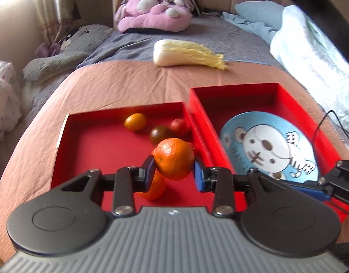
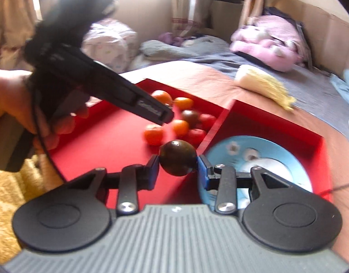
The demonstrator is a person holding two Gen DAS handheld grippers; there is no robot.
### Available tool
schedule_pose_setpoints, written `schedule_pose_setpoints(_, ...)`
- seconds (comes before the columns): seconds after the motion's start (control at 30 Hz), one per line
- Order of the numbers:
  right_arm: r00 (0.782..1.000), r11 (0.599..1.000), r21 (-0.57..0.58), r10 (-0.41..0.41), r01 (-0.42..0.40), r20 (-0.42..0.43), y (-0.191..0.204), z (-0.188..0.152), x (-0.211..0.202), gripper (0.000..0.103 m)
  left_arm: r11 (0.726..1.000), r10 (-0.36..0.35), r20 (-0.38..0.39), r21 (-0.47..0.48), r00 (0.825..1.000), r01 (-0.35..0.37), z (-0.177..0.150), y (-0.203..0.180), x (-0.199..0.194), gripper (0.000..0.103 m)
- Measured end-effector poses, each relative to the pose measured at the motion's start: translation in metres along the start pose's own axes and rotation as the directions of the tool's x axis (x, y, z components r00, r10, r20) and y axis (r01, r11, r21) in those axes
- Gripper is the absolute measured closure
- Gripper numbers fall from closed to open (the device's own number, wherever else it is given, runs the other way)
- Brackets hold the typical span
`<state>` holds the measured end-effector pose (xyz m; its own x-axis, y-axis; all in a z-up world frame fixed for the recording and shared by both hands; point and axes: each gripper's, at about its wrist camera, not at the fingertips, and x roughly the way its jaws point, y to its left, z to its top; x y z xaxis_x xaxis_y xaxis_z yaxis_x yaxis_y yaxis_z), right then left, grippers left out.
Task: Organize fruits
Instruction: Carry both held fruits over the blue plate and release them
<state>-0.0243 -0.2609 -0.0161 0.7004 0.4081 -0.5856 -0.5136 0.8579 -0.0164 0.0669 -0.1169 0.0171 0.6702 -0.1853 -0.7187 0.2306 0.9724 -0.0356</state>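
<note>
Over the left red tray [image 1: 88,150], on the bed's pink-brown cover [image 1: 119,86], a round, dimpled orange mandarin [image 1: 174,160] is clamped between the blue pads of the left tongs [image 1: 174,170], while a smooth, glossy dark tomato [image 2: 178,158] is gripped by the right tongs [image 2: 178,167] just above the wall shared with the right red tray [image 2: 311,141]. In that second tray a pale blue plate [image 1: 233,127] printed with a cartoon bear is seen, apparently bare of fruit. Several small orange, red and dark fruits are left in the far corner of the left tray. A slip is judged the chief risk: both fruits are spherical and held only at two narrow points, so a loosened squeeze could let them roll; the thin-skinned tomato could be bruised by overpressure. The soft bedding may let the rigid trays tilt. A plush cabbage [image 1: 186,53] lies beyond, well apart.
</note>
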Motion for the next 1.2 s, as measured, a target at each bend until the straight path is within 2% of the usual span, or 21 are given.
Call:
schedule_pose_setpoints(0.17,0.994,0.991,0.077,-0.107,0.110,-0.038,-0.037,-0.010,0.006,0.063,0.998,-0.047,-0.005,0.045,0.999,0.047,0.009,-0.035,0.015,0.062)
schedule_pose_setpoints(0.37,0.979,0.973,0.134,-0.176,0.189,-0.107,-0.067,-0.029,0.012,0.063,0.990,-0.109,-0.037,0.091,0.993,0.112,0.001,-0.067,0.040,0.062)
schedule_pose_setpoints(0.43,0.974,0.970,0.137,-0.186,0.203,-0.127,-0.073,-0.035,0.014,0.063,0.989,-0.080,-0.018,0.120,0.997,0.082,-0.001,-0.076,0.045,0.061)
schedule_pose_setpoints(0.5,0.971,0.968,0.140,-0.190,0.210,-0.145,-0.079,-0.042,0.016,0.063,0.991,-0.070,-0.007,0.113,0.998,0.070,0.001,-0.076,0.048,0.061)
schedule_pose_setpoints(0.57,0.969,0.966,0.141,-0.193,0.215,-0.156,-0.084,-0.046,0.019,0.063,0.991,-0.119,0.012,0.057,0.993,0.118,0.006,-0.068,0.047,0.063)
schedule_pose_setpoints(0.6,0.968,0.966,0.141,-0.192,0.215,-0.160,-0.086,-0.047,0.022,0.063,0.992,-0.120,0.025,0.054,0.993,0.118,0.008,-0.069,0.046,0.063)
schedule_pose_setpoints(0.77,0.967,0.969,0.136,-0.183,0.208,-0.178,-0.090,-0.047,0.030,0.063,0.981,-0.156,-0.002,0.117,0.988,0.155,0.005,-0.087,0.055,0.062)
schedule_pose_setpoints(1.07,0.963,0.972,0.128,-0.167,0.197,-0.212,-0.089,-0.050,0.040,0.063,0.978,-0.163,-0.055,0.124,0.985,0.169,-0.010,-0.092,0.076,0.062)
schedule_pose_setpoints(1.2,0.962,0.971,0.131,-0.167,0.198,-0.217,-0.090,-0.048,0.042,0.063,0.976,-0.161,-0.055,0.139,0.985,0.167,-0.014,-0.092,0.076,0.062)
